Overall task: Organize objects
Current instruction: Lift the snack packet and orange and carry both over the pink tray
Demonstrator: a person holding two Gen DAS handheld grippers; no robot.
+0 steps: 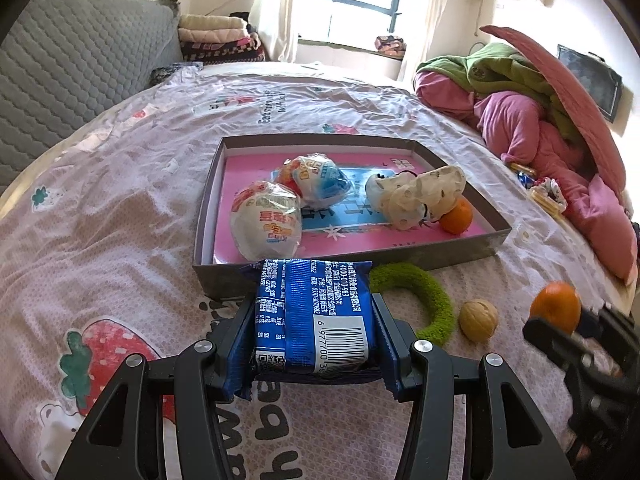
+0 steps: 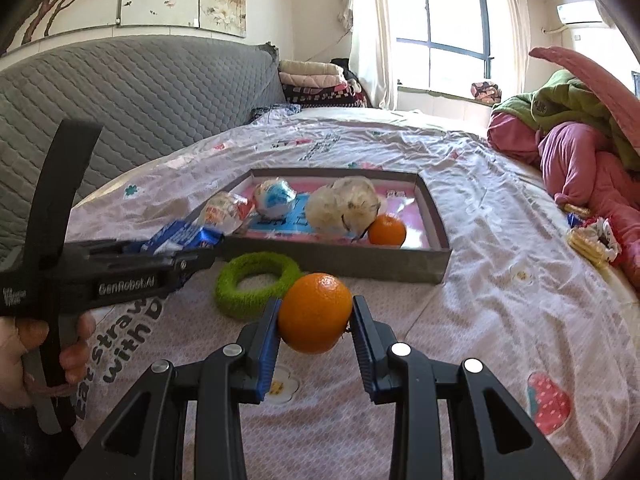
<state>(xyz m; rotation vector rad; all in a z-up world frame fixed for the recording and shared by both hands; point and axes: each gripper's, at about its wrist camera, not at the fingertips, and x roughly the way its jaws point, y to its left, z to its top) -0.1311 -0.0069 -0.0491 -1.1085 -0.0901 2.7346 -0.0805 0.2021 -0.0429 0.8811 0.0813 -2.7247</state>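
In right tongs [image 2: 315,322]: orange [image 2: 315,312]

Bare sheet [image 2: 500,300] right of box [image 2: 336,264], ring [image 2: 256,280] and walnut [image 1: 478,319] before its near wall, box's near-right floor open, clothes [image 2: 580,160] far right.

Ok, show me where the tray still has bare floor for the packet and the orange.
In the tray, the near strip along the front wall, between the white wrapped egg and the tray's orange, is bare, as is the far strip behind everything. The middle is crowded: the blue-wrapped egg and cream toy.
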